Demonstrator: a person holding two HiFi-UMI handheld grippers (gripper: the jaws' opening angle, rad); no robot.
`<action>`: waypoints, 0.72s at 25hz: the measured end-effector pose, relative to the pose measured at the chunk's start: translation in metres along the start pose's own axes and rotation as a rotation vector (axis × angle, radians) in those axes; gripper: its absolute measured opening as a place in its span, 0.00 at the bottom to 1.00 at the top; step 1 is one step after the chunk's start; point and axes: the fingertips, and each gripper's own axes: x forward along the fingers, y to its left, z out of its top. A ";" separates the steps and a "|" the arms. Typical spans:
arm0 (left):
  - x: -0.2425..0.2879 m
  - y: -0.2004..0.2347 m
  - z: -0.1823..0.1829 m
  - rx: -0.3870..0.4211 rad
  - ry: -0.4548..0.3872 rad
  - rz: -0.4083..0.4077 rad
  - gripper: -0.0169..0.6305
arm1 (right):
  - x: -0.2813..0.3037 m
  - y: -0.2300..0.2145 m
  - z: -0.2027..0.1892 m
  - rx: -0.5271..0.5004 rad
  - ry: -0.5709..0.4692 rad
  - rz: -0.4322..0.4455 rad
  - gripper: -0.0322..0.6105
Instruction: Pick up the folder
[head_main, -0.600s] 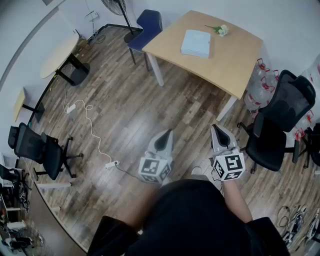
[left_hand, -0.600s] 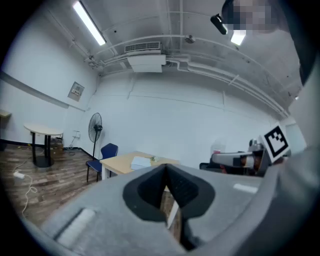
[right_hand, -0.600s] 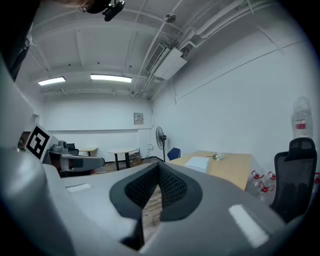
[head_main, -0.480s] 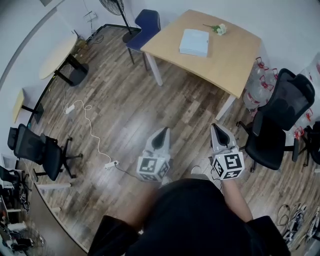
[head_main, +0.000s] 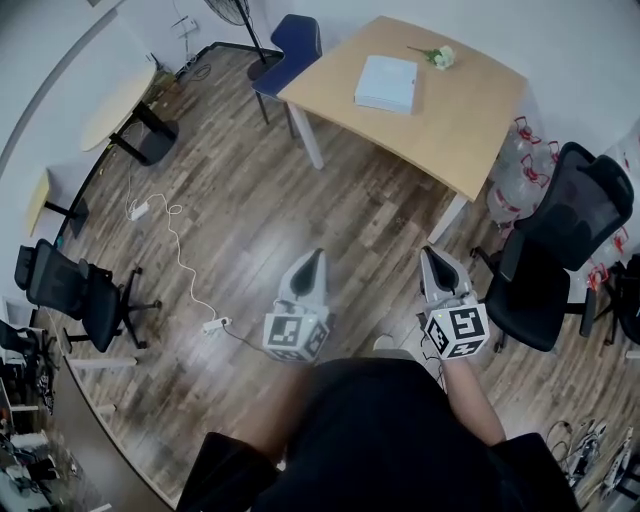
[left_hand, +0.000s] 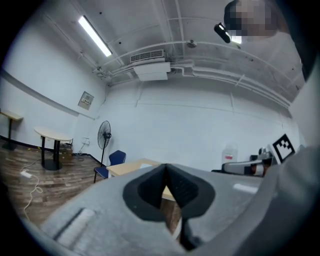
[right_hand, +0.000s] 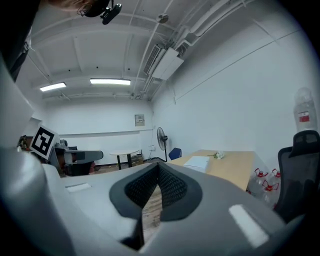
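Though distant, folder (head_main: 387, 83) on wooden table (head_main: 462, 112).

the white folder (head_main: 387, 83) lies on the wooden table (head_main: 470, 115), well apart from the left claw (head_main: 315, 260) and right claw (head_main: 428, 256).

No text, label or number is legible.

Office, swivel chairs (head_main: 556, 240), wooden desk (head_main: 470, 110)
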 end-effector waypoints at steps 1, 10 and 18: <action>0.001 -0.001 -0.003 0.003 0.002 0.013 0.03 | 0.000 -0.004 -0.003 0.003 0.005 0.007 0.05; 0.021 -0.001 -0.012 0.024 0.021 0.071 0.03 | 0.016 -0.025 -0.019 -0.004 0.050 0.072 0.05; 0.065 0.031 -0.018 -0.008 0.039 0.053 0.03 | 0.065 -0.030 -0.024 -0.023 0.082 0.072 0.05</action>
